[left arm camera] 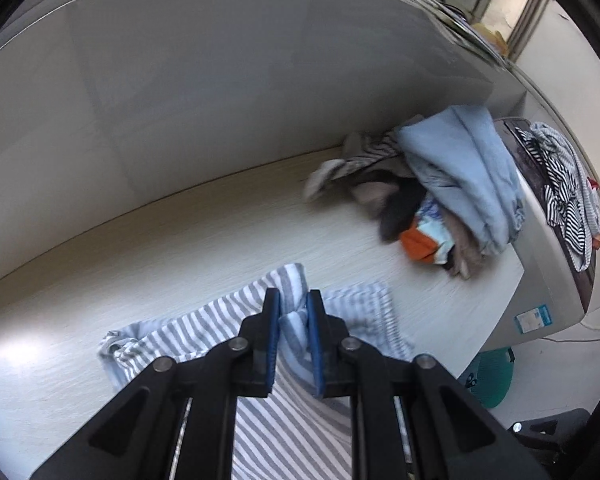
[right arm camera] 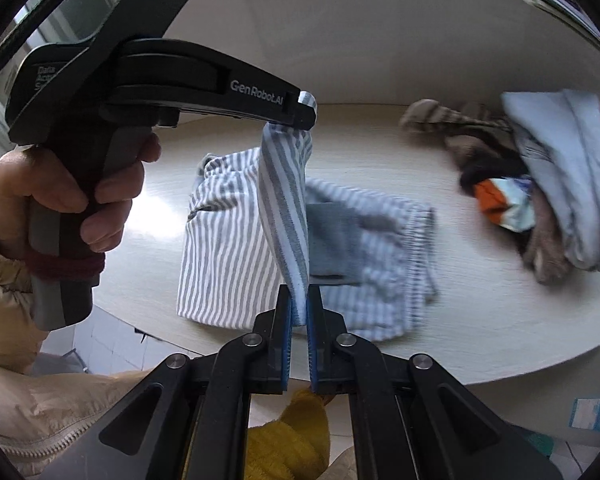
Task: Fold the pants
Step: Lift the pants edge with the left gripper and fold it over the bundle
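Both claws clenched on the striped pants (right arm camera: 236,248) — left claw (left arm camera: 293,316), right claw (right arm camera: 299,312) — one edge lifted off the table (right arm camera: 480,340)

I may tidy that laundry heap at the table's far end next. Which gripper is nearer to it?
Right, by a little. The right gripper and left gripper both clamp the striped pants, well short of the clothes pile.

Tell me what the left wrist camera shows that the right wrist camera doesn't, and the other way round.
Only the left wrist view shows the grey appliance past the table's end, with striped laundry on top. Only the right wrist view shows the person's hand holding the left gripper and a yellow garment below the table edge. Both show the striped pants pinched by a gripper, the pale table and the clothes pile.
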`<state>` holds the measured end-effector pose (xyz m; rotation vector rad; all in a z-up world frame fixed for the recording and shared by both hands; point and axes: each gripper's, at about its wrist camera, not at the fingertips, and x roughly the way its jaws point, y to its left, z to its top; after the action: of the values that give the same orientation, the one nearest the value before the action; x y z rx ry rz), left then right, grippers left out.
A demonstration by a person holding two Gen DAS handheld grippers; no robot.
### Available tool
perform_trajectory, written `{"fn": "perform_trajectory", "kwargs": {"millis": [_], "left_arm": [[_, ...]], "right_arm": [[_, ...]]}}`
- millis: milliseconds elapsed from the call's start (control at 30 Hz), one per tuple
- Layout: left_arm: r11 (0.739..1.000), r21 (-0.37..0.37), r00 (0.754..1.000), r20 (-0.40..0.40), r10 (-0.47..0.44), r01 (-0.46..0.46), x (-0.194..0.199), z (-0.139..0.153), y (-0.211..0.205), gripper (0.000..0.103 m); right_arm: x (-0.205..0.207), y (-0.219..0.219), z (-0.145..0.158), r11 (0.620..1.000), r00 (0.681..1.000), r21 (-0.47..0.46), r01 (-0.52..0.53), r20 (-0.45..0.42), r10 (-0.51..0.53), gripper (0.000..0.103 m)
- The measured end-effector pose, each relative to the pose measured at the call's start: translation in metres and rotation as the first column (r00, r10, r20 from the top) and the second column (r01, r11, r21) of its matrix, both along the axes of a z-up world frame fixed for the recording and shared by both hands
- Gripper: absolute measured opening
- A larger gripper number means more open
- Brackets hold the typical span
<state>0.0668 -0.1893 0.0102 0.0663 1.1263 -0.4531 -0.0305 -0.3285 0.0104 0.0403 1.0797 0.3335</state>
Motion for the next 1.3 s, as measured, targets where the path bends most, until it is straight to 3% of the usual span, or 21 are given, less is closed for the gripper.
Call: {"fn": "perform_trajectory", "kwargs": {"millis": [233, 467, 833, 933, 1000, 1167, 1300], "left_arm": [[0.999, 0.037, 0.998, -0.057, -0.037, 0.04, 0.008, -0.033, -0.052, 0.014], [0.995, 0.06, 0.994, -0.089, -0.069, 0.075, 0.008, -0.055, -0.076, 0.014], [0.99, 0.066, 0.991, -0.053, -0.125, 0.128, 0.004, -0.049, -0.101, 0.014], [0.989, 0.06, 0.988, -0.094, -0.126, 0.132, 0.007, -0.055, -0.103, 0.023], [0.989, 0.067, 0.987, -0.099, -0.124, 0.131, 0.006, -0.054, -0.101, 0.038], [0.99, 0.09, 0.994, -0.039, -0.101, 0.104, 0.001, -0.034, -0.076, 0.045], [0.996, 0.085, 1.0, -0.029, -0.002, 0.005, -0.005, -0.025, -0.035, 0.045]], "right_arm": [[0.001, -0.034, -0.026, 0.997, 0.997, -0.03, 0.068, -0.042, -0.07, 0.008], [0.005, -0.048, -0.056, 0.996, 0.991, -0.015, 0.087, -0.104, -0.088, 0.008], [-0.004, -0.058, -0.049, 0.992, 0.989, -0.024, 0.122, -0.086, -0.123, 0.008], [0.001, -0.063, -0.063, 0.99, 0.981, -0.036, 0.14, -0.131, -0.143, 0.008], [0.004, -0.066, -0.076, 0.987, 0.974, -0.06, 0.149, -0.162, -0.157, 0.012], [0.002, -0.074, -0.074, 0.985, 0.972, -0.091, 0.147, -0.169, -0.161, 0.025], [0.005, -0.082, -0.049, 0.981, 0.981, -0.107, 0.159, -0.091, -0.169, 0.03]]}}
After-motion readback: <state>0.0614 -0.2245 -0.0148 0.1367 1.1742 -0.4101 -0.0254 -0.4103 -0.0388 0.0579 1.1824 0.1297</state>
